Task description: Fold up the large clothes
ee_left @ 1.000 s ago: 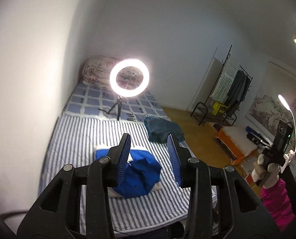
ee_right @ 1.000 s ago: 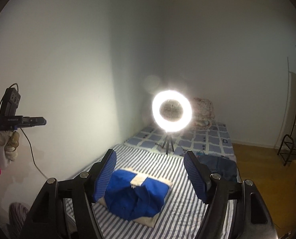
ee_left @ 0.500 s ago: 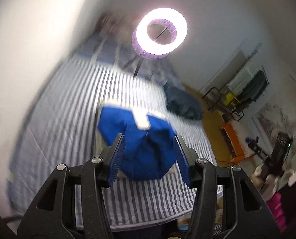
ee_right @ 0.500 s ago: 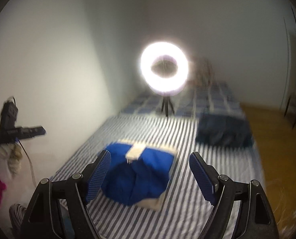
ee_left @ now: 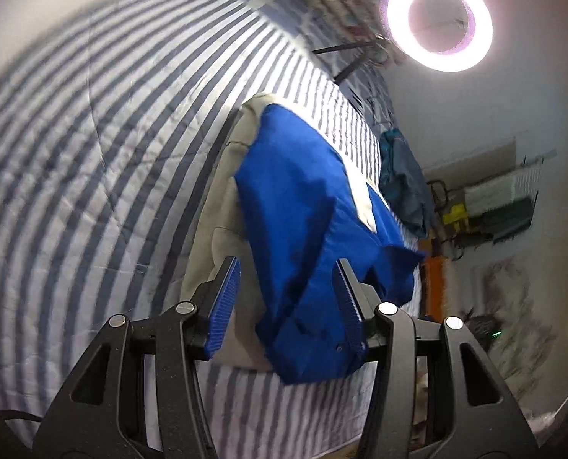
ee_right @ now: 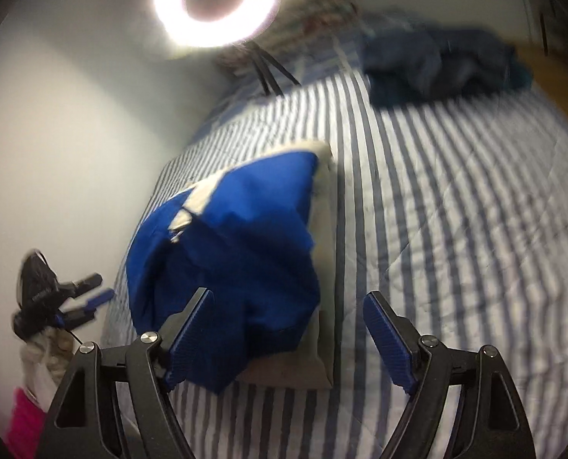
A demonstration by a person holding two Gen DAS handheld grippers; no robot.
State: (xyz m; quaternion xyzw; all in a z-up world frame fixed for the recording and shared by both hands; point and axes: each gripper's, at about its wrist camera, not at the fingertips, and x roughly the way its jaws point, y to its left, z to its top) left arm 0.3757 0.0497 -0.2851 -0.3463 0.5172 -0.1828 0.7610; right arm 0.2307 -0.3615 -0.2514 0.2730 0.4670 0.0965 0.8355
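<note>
- Left gripper (ee_left: pixel 285 302): jaws spread, nothing between the pads; it hangs above the near end of the garment, not touching it. Also seen small at the left edge of the right wrist view, carried by a gloved hand (ee_right: pixel 44 344).
- Blue-and-cream garment (ee_left: pixel 306 229): lies bunched in a heap on the striped bed cover (ee_left: pixel 92 153), toward the near end of the bed, blue layer over cream. Not yet spread flat or folded.
- Handling, judged: soft, light, limp woven cloth, creased; it will sag and drape once lifted, and the blue shell looks smooth, so possibly slippery. Thick where layers stack.
- Where to grip, judged: pinch a single outer edge or corner at the near end, one per side, not the stacked middle.
- Right gripper (ee_right: pixel 287 336): jaws spread wide and empty, above the garment's near right corner and bare cover.
- Far right: a dark teal garment (ee_right: pixel 436 61) lies crumpled, well apart; ring light (ee_right: pixel 215 0) beyond.
</note>
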